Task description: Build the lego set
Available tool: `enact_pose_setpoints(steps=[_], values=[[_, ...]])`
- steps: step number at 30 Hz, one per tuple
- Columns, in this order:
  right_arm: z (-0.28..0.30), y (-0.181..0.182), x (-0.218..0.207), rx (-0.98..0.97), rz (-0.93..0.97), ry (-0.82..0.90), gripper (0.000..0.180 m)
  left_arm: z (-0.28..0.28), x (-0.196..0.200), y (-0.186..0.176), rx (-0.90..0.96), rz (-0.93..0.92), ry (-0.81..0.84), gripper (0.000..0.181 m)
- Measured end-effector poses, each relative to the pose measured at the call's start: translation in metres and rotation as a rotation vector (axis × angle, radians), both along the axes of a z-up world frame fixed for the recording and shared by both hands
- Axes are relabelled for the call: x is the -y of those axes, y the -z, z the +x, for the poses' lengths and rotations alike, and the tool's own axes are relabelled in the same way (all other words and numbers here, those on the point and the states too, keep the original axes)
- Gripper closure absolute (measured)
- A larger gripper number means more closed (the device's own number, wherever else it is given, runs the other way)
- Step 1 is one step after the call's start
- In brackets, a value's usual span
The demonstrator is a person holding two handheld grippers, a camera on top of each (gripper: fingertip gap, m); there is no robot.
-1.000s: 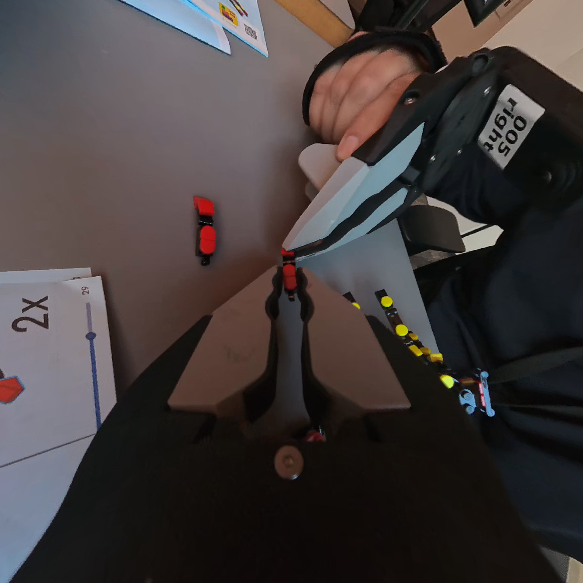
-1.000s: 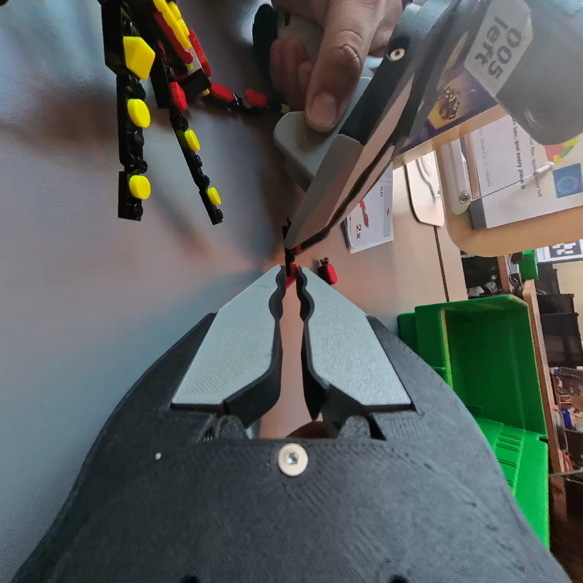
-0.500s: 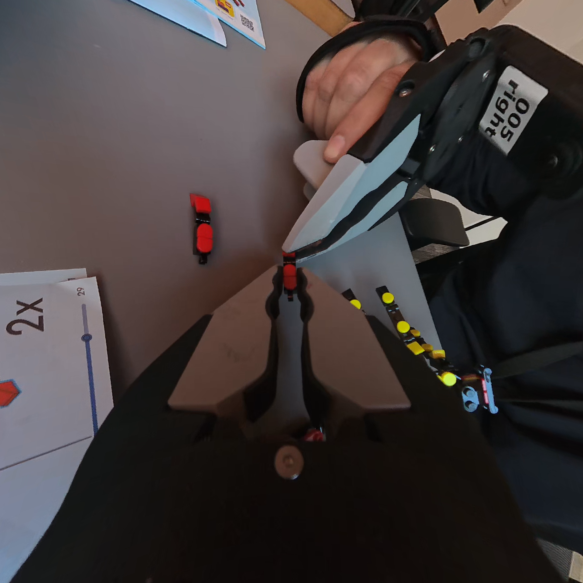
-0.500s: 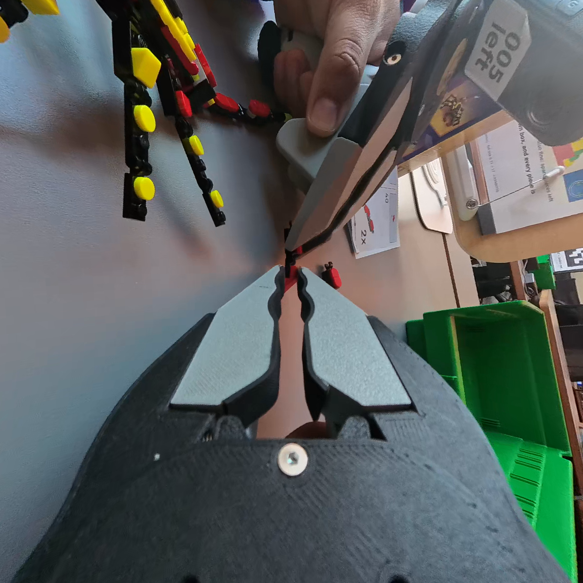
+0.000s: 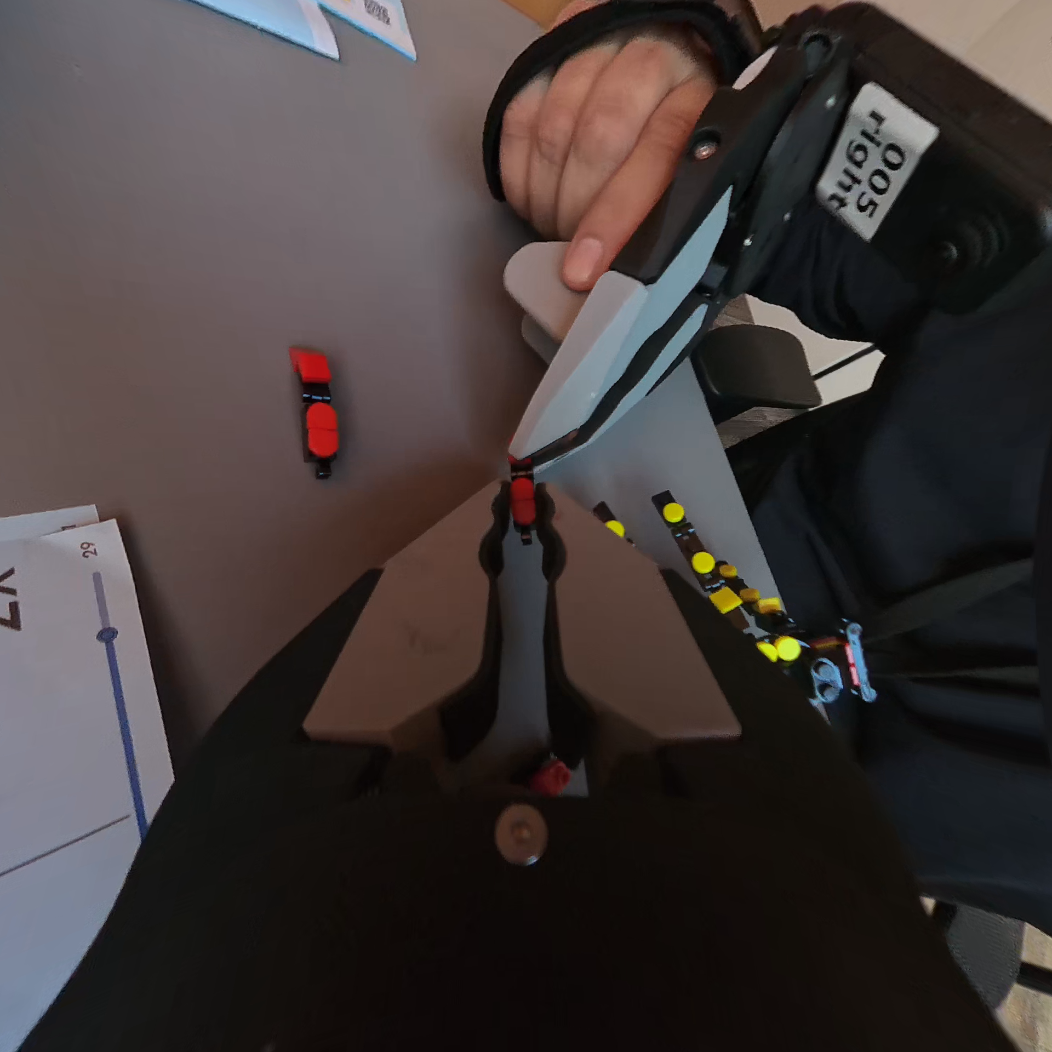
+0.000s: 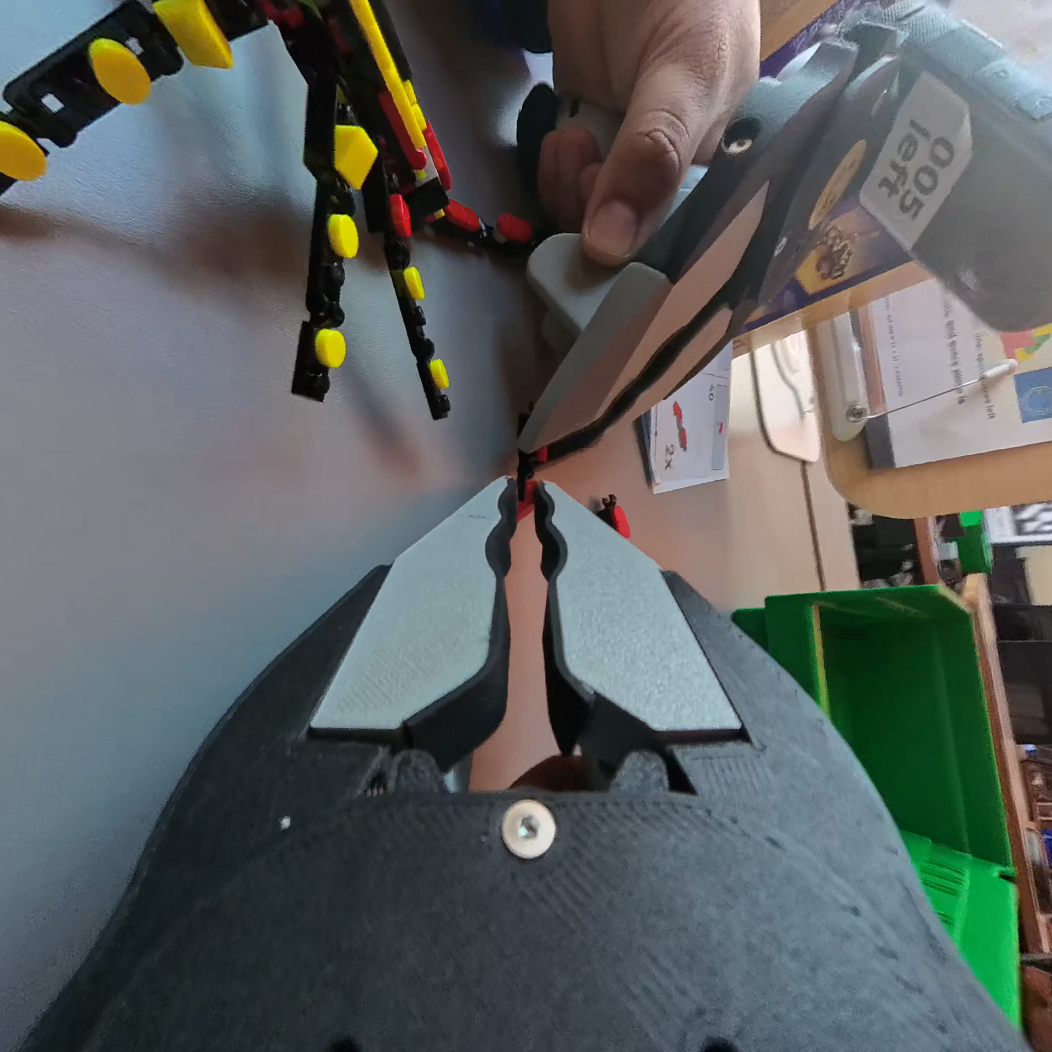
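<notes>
My left gripper (image 5: 521,496) and my right gripper (image 6: 525,493) meet tip to tip above the grey table. Both are shut on one small red-and-black lego piece (image 5: 521,504), each at one end; it shows as a red sliver in the right wrist view (image 6: 527,502). In the left wrist view the right gripper (image 5: 517,454) comes down from the upper right, held by a hand. A second, matching red-and-black piece (image 5: 319,411) lies flat on the table to the left, also in the right wrist view (image 6: 617,517).
The black lego model with yellow and red studs (image 6: 341,239) lies on the table beside the grippers, also seen in the left wrist view (image 5: 703,563). An instruction page (image 5: 62,654) lies at the left. A green bin (image 6: 888,711) stands off the table's edge.
Both grippers stay shut on the small piece at the same spot. The right wrist view has tilted a little, so the model shows larger and lower in it.
</notes>
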State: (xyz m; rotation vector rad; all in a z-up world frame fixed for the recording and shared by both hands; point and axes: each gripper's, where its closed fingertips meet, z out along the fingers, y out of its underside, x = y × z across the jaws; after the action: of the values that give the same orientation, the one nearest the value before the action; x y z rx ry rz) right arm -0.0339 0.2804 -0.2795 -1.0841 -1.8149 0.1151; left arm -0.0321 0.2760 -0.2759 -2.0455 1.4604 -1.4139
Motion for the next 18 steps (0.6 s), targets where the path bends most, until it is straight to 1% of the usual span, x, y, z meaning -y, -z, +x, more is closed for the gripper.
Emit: enact_pose_setpoints(steps=[3,4,5,7,10,12,14,18], values=[[-0.002,-0.009,0.001,-0.088,-0.007,-0.013,0.174,0.001,-0.002,-0.007,0.044,0.073,0.007,0.175],[-0.001,-0.015,0.000,-0.129,-0.017,-0.001,0.157,0.002,-0.002,-0.008,0.055,0.126,0.014,0.175],[0.001,-0.023,-0.001,-0.177,-0.048,0.010,0.144,0.002,-0.002,-0.010,0.062,0.184,0.021,0.175],[0.008,-0.033,-0.002,-0.258,-0.174,0.013,0.157,0.004,-0.006,-0.012,0.076,0.315,0.016,0.175],[0.019,-0.044,-0.006,-0.355,-0.381,0.024,0.160,0.004,-0.018,-0.013,0.055,0.619,0.010,0.175],[0.022,-0.050,-0.007,-0.393,-0.470,0.015,0.160,0.005,-0.015,-0.015,0.060,0.759,0.034,0.175],[0.022,-0.049,-0.005,-0.388,-0.498,0.007,0.163,0.007,-0.016,-0.018,0.067,0.840,0.027,0.174],[0.018,-0.036,-0.005,-0.307,-0.446,0.031,0.161,0.009,-0.010,-0.026,0.116,0.910,0.049,0.175]])
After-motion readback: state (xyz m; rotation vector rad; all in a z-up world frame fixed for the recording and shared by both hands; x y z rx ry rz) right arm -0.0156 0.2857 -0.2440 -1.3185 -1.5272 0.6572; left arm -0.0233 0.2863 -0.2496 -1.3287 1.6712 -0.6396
